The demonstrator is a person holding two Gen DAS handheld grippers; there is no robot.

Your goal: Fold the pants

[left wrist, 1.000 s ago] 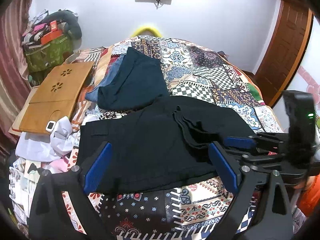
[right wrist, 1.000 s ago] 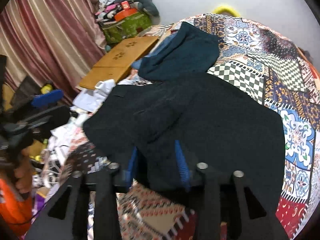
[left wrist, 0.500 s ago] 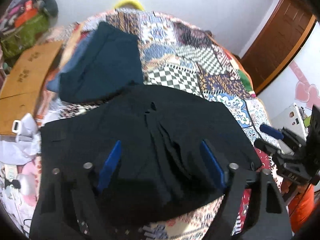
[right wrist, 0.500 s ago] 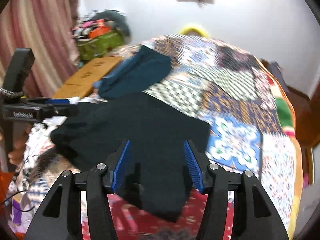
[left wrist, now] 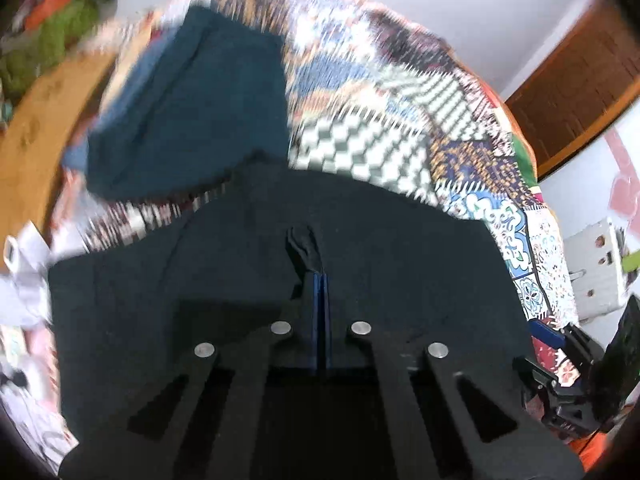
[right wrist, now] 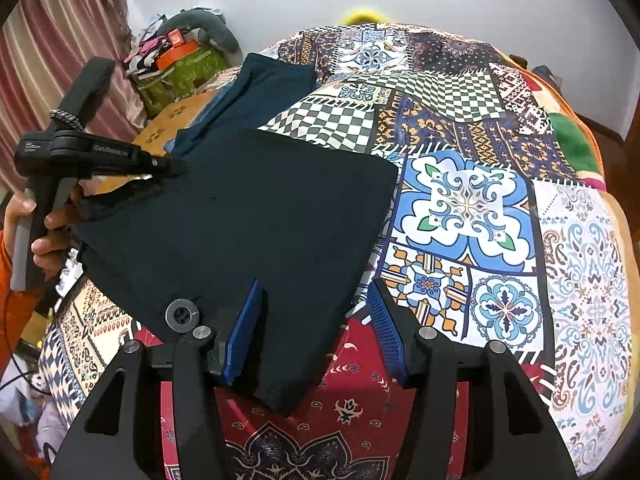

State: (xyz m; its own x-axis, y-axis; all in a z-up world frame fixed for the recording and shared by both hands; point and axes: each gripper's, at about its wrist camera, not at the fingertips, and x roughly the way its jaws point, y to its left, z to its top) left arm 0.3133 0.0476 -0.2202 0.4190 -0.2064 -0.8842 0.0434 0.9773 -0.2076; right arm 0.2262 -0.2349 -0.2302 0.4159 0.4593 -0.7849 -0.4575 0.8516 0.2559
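Black pants [right wrist: 248, 216] lie folded on a patchwork bedspread [right wrist: 472, 208]; they also fill the lower half of the blurred left wrist view [left wrist: 400, 264]. My left gripper [left wrist: 321, 280] is shut on a pinched ridge of the black fabric; it shows from the side in the right wrist view [right wrist: 168, 166] at the pants' left edge. My right gripper [right wrist: 316, 300] is open, its blue pads straddling the near right corner of the pants, holding nothing. A button [right wrist: 182, 315] shows on the near edge.
A dark teal garment [right wrist: 260, 92] lies behind the pants. A wooden board [left wrist: 36, 128] and a pile of bags and clothes [right wrist: 180, 64] are at the left. A wooden door [left wrist: 576, 88] is at the right.
My left gripper has closed on a fold of the black pants and moved in low. My right gripper has let go, opened wider and drawn back to the near corner.
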